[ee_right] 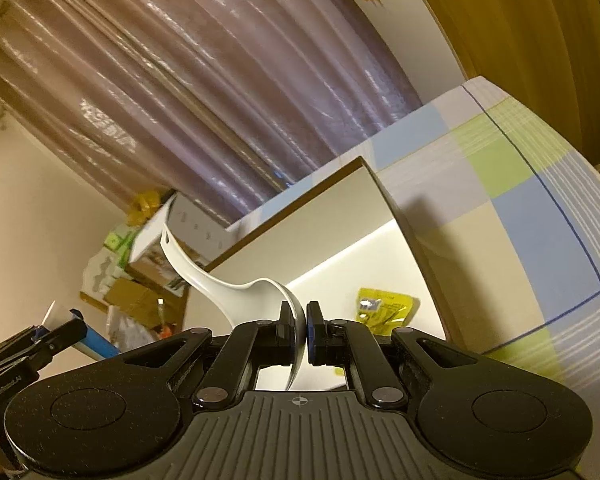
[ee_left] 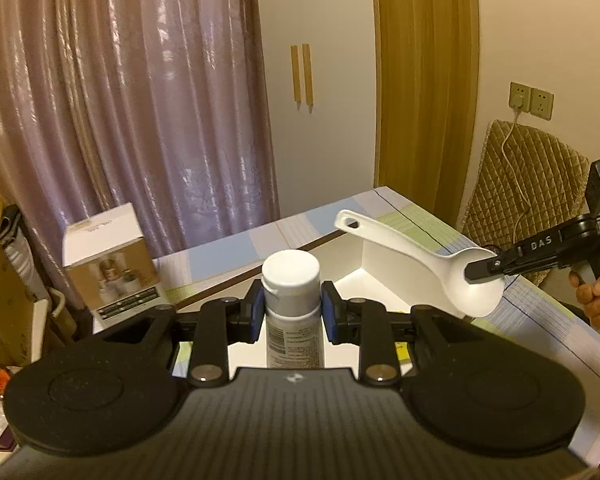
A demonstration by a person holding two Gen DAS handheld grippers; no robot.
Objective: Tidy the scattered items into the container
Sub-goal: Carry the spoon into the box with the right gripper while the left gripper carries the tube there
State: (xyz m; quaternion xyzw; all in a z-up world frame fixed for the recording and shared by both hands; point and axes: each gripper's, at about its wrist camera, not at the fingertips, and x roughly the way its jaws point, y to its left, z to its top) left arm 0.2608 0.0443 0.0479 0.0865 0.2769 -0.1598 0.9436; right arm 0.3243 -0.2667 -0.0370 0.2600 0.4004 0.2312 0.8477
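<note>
Left wrist: spoon (ee_left: pixel 412 256) handle up-left.

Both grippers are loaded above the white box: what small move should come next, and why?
Probably lower the right gripper so the spoon, pinched at its bowl, comes down into the box. It hangs just above the opening, and only a yellow packet shows inside.

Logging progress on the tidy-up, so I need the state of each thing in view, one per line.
left gripper: jaws shut on the white bottle
white bottle: upright, cap closed, held above the box
right gripper: jaws shut on the white spoon
white spoon: held by its bowl, handle pointing away
white box: open-topped
yellow packet: lying inside the box
</note>
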